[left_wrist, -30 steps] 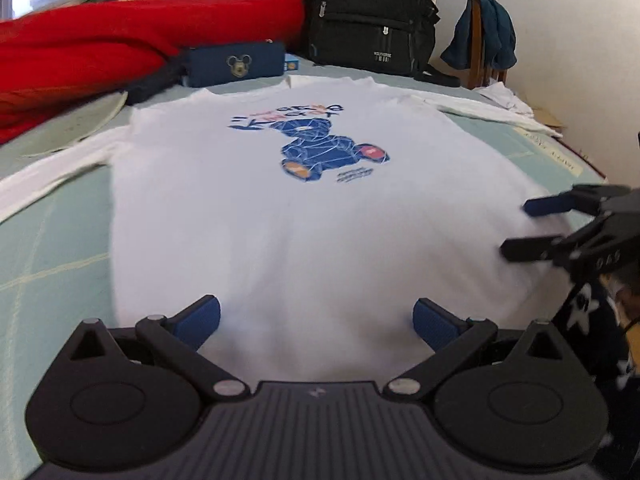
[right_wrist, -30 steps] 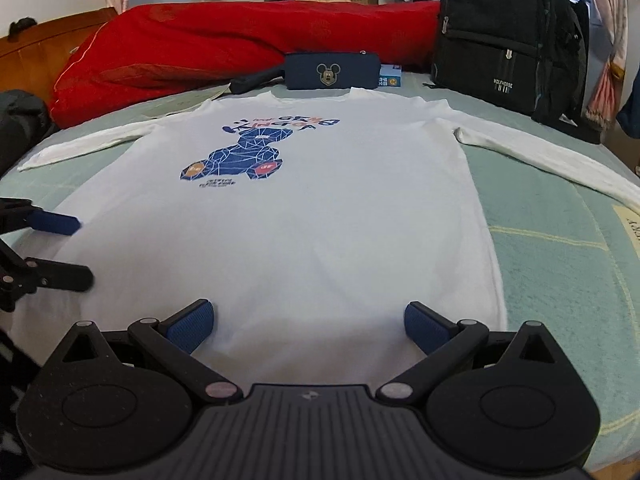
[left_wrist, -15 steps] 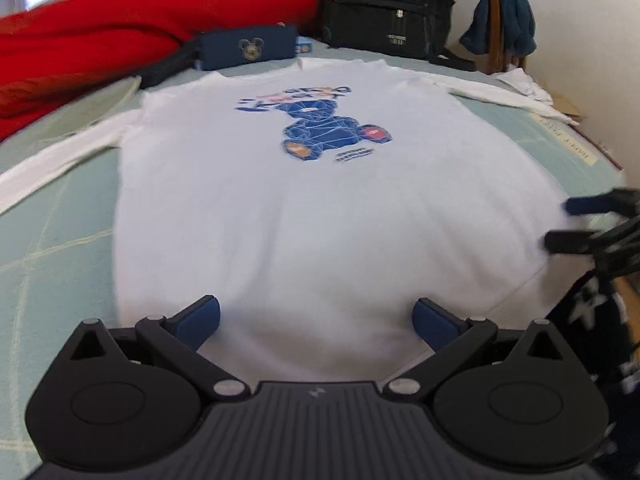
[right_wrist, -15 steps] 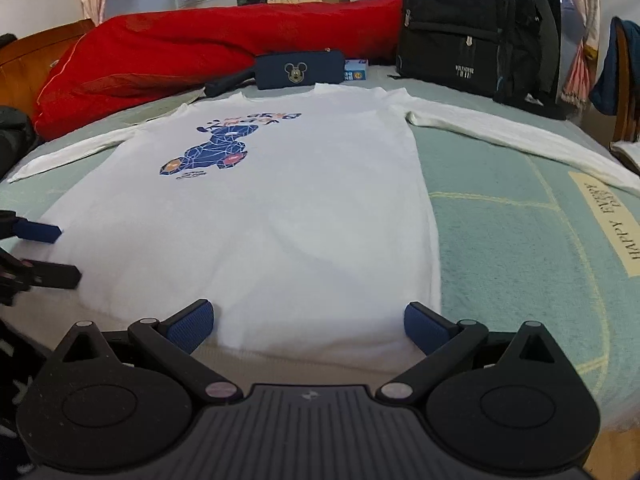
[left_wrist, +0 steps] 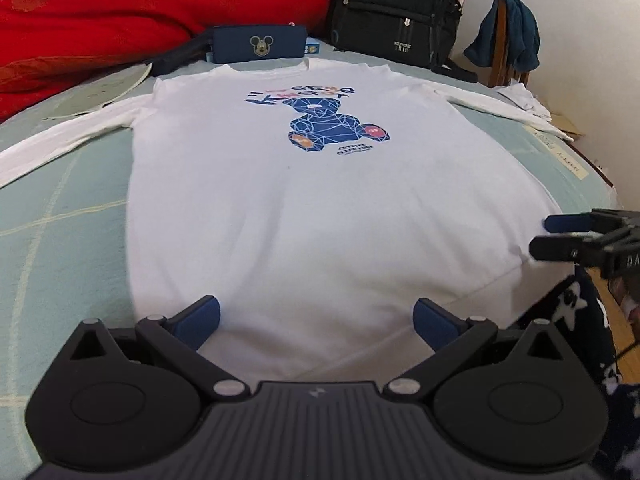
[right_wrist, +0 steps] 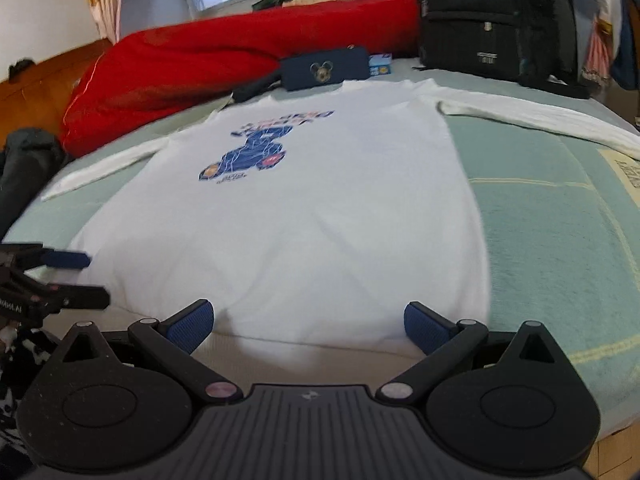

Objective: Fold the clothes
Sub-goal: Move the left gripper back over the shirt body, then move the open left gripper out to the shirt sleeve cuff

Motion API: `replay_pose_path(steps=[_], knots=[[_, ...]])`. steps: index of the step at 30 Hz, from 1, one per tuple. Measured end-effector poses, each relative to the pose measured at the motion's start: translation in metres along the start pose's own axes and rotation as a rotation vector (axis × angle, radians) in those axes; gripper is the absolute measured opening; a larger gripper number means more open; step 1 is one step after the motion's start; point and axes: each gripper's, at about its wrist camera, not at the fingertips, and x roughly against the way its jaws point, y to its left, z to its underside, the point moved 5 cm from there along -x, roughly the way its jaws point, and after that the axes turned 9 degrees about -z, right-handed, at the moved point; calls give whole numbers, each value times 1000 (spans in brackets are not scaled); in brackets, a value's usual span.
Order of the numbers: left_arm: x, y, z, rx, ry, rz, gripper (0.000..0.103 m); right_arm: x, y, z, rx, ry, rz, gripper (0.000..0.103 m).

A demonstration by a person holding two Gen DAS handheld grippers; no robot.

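A white long-sleeved shirt (left_wrist: 320,208) with a blue bear print (left_wrist: 328,124) lies flat, front up, on a pale green bed; it also fills the right wrist view as the shirt (right_wrist: 304,216). Both sleeves are spread out sideways. My left gripper (left_wrist: 316,318) hangs open over the shirt's hem, nothing between its blue pads. My right gripper (right_wrist: 308,322) is open too, just short of the hem near the shirt's right corner. Each gripper shows in the other's view: the right gripper (left_wrist: 550,234) at the right edge, the left gripper (right_wrist: 86,276) at the left edge.
A red quilt (left_wrist: 100,28) lies along the back of the bed, with a dark blue pencil case (left_wrist: 260,44) and a black backpack (left_wrist: 396,12) beside it. A chair with a teal garment (left_wrist: 508,36) stands at the right. The bed sheet (right_wrist: 552,232) is bare right of the shirt.
Both grippers have drawn back from the shirt toward its hem and the bed's near edge. The right gripper swung rightward toward the hem's corner. The shirt itself has not moved.
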Motion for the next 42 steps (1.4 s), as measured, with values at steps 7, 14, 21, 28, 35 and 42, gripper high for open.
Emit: replay_pose_path(steps=[7,14,21,28,35,42], knots=[[-5,1,-8,38,-15,-3,102,0,14,-12,21,-16,16,103],[3,13,-11,42,-22,-20,102,-5,13,-10,45,24,55,103],[-12,14,-50,21,-87,-26,102,-19,32,-27,104,10,9,103],[-36,-5,-74,95,-80,132,102,-30,29,-19,102,47,26,103],[-47,-28,-52,53,27,145,102,-30,21,-10,96,60,35,103],[-31,-23,-58,31,8,141,102,-31,23,-8,126,63,56,103]])
